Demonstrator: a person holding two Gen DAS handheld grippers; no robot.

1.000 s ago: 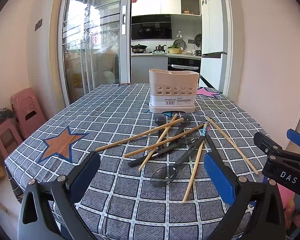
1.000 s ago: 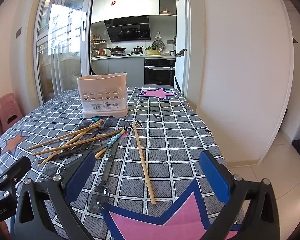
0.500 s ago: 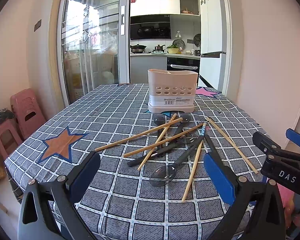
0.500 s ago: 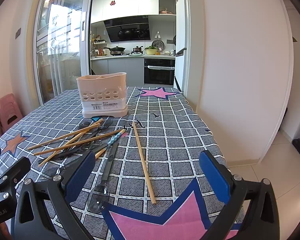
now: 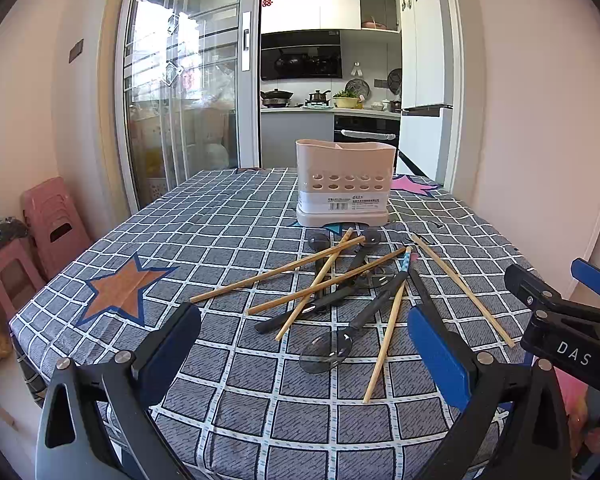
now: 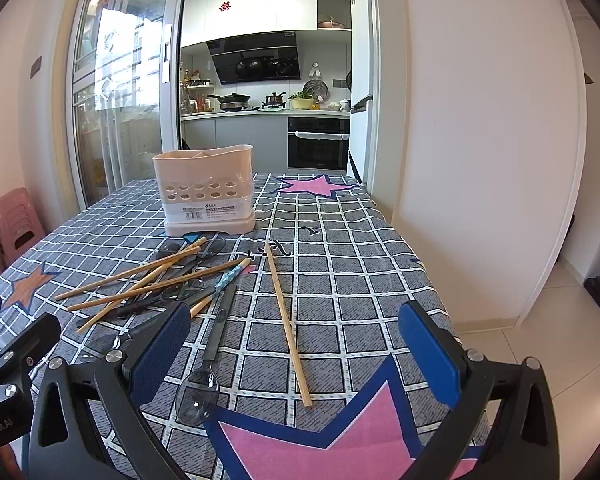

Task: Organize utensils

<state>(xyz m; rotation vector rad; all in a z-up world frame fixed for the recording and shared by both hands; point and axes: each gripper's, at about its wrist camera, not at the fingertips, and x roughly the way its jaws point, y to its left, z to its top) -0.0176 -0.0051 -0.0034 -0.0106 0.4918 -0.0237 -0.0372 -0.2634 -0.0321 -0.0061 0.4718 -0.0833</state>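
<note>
Utensil pile [image 5: 340, 288] sits mid-table: wooden chopsticks crossed over dark spoons, one lone chopstick [image 6: 287, 322] off to right. Just beyond, far side, pink utensil caddy [image 5: 343, 182] stands upright; we can't see inside from here. All on checked tablecloth [image 5: 220, 224]. Our left gripper [image 5: 304, 352] hangs near edge, tongs wide apart, gripping nothing. Right gripper [image 6: 294, 344] same deal, spread wide, empty.

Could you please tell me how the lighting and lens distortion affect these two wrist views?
Left wrist view: bright daylight washes out the glass door, walls bow outward, corners go black. Right wrist view: same fisheye bending and glare on the door; the utensil holder stays sharp.
</note>
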